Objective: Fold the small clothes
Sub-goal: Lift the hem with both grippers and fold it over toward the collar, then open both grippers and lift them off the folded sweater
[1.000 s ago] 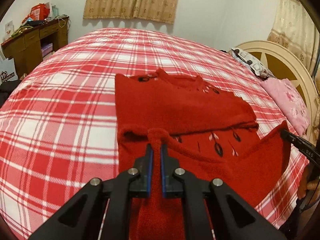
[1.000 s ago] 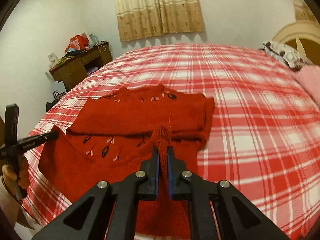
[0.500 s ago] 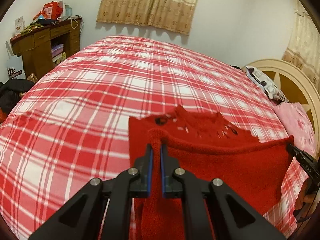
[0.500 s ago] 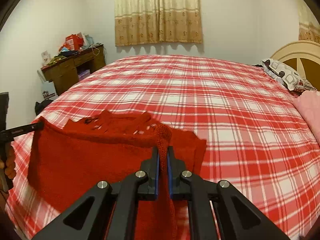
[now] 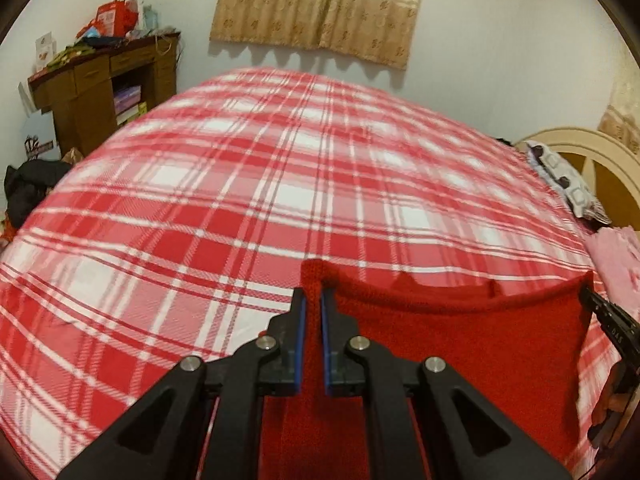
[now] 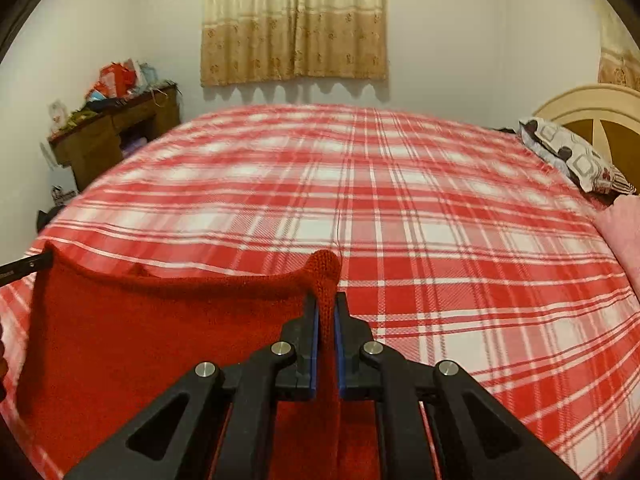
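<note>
A small red knitted sweater [image 5: 460, 344] hangs stretched between my two grippers above the red-and-white plaid bed [image 5: 248, 200]. My left gripper [image 5: 311, 300] is shut on its left corner. My right gripper [image 6: 327, 304] is shut on the other corner of the sweater [image 6: 160, 332], and a bunched tip of knit sticks up between the pads. The right gripper's tip shows at the far right of the left wrist view [image 5: 600, 312]. The sweater's lower part is hidden below the frames.
A wooden desk [image 5: 100, 92] with clutter stands at the far left by the wall. A patterned pillow [image 6: 572, 156] and a pink pillow [image 5: 616, 264] lie by the cream headboard [image 6: 592, 112] at the right. A curtain [image 6: 294, 20] hangs behind the bed.
Both grippers have lifted the sweater's held edge up and forward. The part that lay flat on the bed with its leaf pattern is now hidden behind the raised cloth.
</note>
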A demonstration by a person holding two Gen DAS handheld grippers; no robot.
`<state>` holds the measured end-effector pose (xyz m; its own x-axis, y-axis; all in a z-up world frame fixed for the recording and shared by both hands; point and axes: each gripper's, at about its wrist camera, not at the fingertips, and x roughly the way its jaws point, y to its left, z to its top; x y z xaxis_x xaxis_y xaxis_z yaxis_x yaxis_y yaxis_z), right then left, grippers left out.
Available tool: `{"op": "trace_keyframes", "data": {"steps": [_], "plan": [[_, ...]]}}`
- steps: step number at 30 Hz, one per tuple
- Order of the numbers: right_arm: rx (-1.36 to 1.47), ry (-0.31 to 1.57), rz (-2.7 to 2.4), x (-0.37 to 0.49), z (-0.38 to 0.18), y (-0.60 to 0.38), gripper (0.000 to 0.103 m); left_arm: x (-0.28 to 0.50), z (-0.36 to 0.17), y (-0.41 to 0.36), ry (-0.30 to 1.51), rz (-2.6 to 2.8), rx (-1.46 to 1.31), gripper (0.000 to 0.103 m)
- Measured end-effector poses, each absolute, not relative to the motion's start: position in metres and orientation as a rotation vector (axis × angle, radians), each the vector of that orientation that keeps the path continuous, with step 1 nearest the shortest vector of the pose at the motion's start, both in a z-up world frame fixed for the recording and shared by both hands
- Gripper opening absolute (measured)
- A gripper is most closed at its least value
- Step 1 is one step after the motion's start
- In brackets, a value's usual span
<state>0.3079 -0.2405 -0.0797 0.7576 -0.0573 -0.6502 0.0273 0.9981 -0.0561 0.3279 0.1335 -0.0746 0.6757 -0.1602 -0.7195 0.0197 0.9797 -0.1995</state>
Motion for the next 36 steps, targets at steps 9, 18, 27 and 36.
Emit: {"op": "trace_keyframes", "data": {"steps": [9, 18, 27, 36], "plan": [[-0.102, 0.859, -0.068, 0.335, -0.133, -0.238, 0.006, 0.343, -0.121, 0.118, 0.91, -0.015, -0.112, 0.013], [0.096, 0.692, -0.119, 0.26, -0.066, -0.269, 0.008, 0.308, -0.093, 0.121, 0.922, -0.058, -0.085, 0.051], [0.012, 0.779, 0.002, 0.148, -0.083, -0.206, 0.008, 0.206, -0.088, 0.085, 0.883, -0.107, 0.016, 0.059], [-0.001, 0.881, -0.044, 0.133, -0.137, -0.196, 0.008, 0.167, -0.113, 0.042, 0.908, -0.085, 0.087, 0.059]]}}
